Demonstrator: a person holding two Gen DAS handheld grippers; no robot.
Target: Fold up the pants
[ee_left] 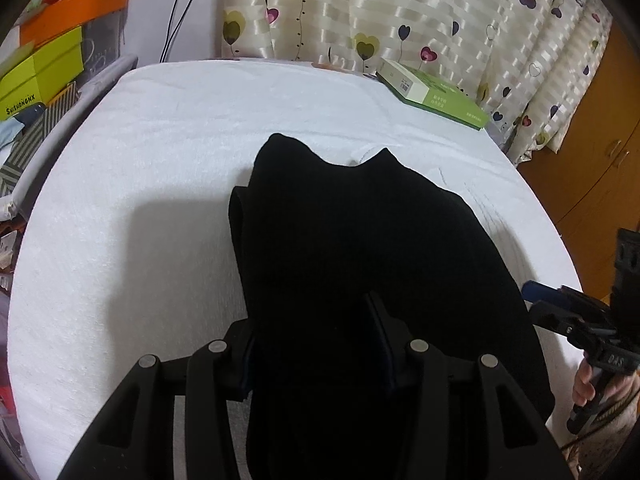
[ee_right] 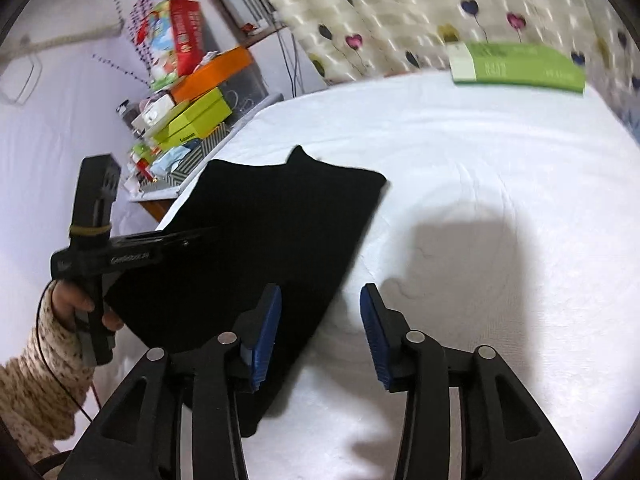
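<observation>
The black pants (ee_left: 360,240) lie on the white table (ee_left: 140,200), already doubled into a long narrow strip with both cuffs at the far end. So the lengthwise fold looks done; what's left, by my reading, is bringing one end over the other and squaring it up. The left gripper (ee_left: 312,344) sits right over the near end, fingers spread apart with dark cloth filling the gap between them. Whether it has actually pinched that cloth, I cannot tell. The right gripper (ee_right: 320,336) hangs wide open and empty beside the strip's right edge, its blue pads (ee_right: 266,332) bare. A green box (ee_right: 520,68) waits at the far edge, well clear.
</observation>
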